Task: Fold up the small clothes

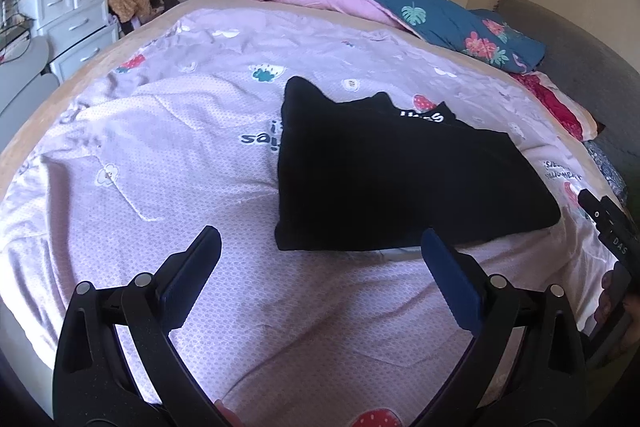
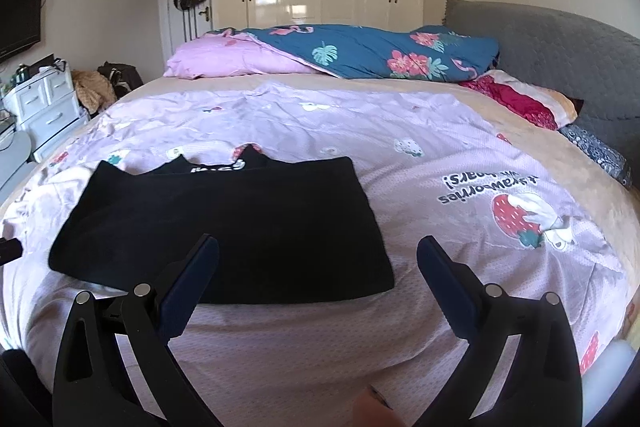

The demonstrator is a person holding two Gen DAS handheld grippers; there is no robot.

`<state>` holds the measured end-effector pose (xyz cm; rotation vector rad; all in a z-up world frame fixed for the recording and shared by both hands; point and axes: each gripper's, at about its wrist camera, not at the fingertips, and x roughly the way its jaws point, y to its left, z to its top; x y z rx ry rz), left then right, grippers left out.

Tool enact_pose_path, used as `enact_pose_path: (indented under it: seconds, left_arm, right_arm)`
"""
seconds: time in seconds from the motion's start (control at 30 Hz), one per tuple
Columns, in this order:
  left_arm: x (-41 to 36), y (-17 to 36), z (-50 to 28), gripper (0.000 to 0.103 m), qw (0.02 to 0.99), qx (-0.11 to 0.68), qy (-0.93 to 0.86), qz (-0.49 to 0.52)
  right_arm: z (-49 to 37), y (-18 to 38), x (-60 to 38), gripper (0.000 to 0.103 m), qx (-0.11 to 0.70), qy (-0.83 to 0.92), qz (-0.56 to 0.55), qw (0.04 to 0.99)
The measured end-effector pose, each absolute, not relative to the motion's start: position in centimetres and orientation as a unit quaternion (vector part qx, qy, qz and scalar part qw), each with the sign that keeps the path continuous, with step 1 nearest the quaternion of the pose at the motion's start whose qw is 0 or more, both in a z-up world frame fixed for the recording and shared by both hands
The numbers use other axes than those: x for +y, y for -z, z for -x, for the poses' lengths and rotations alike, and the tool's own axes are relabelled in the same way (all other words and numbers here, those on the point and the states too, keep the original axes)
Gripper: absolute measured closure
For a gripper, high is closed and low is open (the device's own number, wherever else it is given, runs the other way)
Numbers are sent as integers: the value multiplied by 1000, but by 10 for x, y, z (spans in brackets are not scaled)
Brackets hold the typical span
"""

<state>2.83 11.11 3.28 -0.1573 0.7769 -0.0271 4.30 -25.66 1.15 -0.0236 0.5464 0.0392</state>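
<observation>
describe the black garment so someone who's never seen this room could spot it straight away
Start at the big bed with the lilac strawberry-print sheet. On its near half, just ahead of both open grippers, lies the black garment, folded flat into a rough rectangle. It is the only dark, plain piece on the bed, with white lettering peeking out at its far edge.

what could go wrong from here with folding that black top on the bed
1. The black top lies on a soft, wrinkled pink sheet; a pinch at its edge may catch the sheet too.
2. The left gripper and right gripper are both open and near the same front edge, so they might collide.
3. The top is already doubled over, and a one-layer grab could undo the fold.
</observation>
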Motion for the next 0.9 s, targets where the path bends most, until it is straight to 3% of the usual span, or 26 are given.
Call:
enact_pose_path:
  seconds: [0.9]
  left_arm:
    - [118, -50, -11, 9, 931, 357, 23, 72]
  right_arm:
    - [-14, -38, -149, 4, 254, -117, 75, 957]
